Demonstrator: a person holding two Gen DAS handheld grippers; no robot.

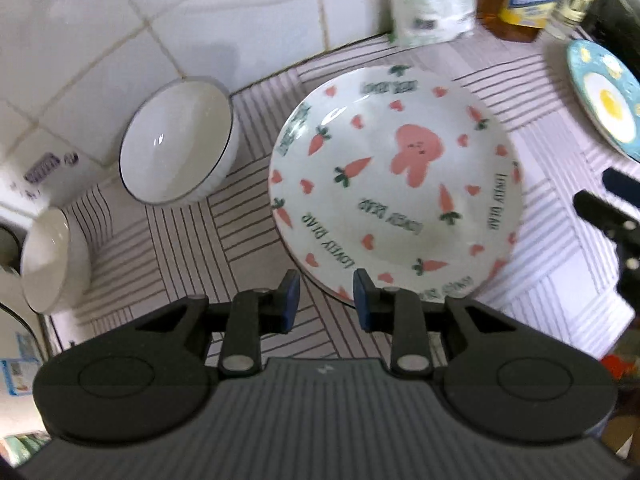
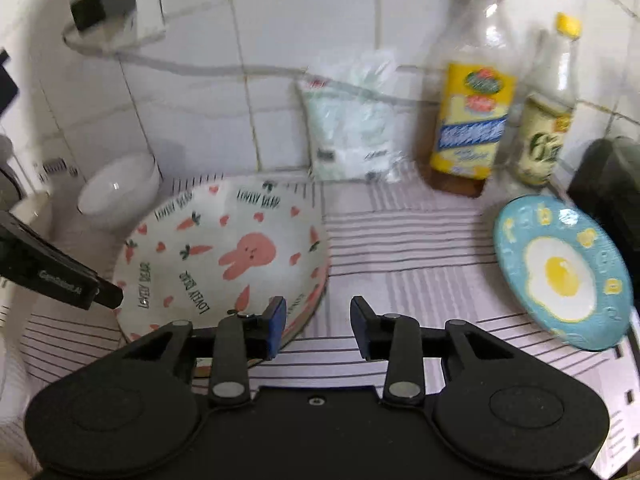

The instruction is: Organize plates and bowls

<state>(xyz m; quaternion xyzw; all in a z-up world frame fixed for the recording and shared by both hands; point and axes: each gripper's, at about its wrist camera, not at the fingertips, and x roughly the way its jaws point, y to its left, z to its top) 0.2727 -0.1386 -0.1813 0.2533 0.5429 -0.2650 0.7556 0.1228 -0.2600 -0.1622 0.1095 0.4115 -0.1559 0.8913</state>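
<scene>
A large white plate with a pink rabbit and carrots (image 1: 396, 184) lies on the striped mat; it also shows in the right wrist view (image 2: 224, 256). My left gripper (image 1: 326, 300) is open and empty, just above the plate's near rim. My right gripper (image 2: 318, 322) is open and empty, over the mat by the plate's right edge. A white bowl (image 1: 176, 140) stands left of the plate and shows in the right wrist view (image 2: 120, 188). A second white bowl (image 1: 52, 260) stands further left. A blue plate with a fried-egg picture (image 2: 564, 272) lies to the right, also in the left wrist view (image 1: 604, 96).
A tiled wall runs behind the counter. A plastic bag (image 2: 352, 128), a yellow-labelled oil bottle (image 2: 468, 92) and a smaller bottle (image 2: 548, 108) stand at the back. A dark appliance (image 2: 612, 188) stands at far right. A cable (image 2: 200, 64) hangs along the wall.
</scene>
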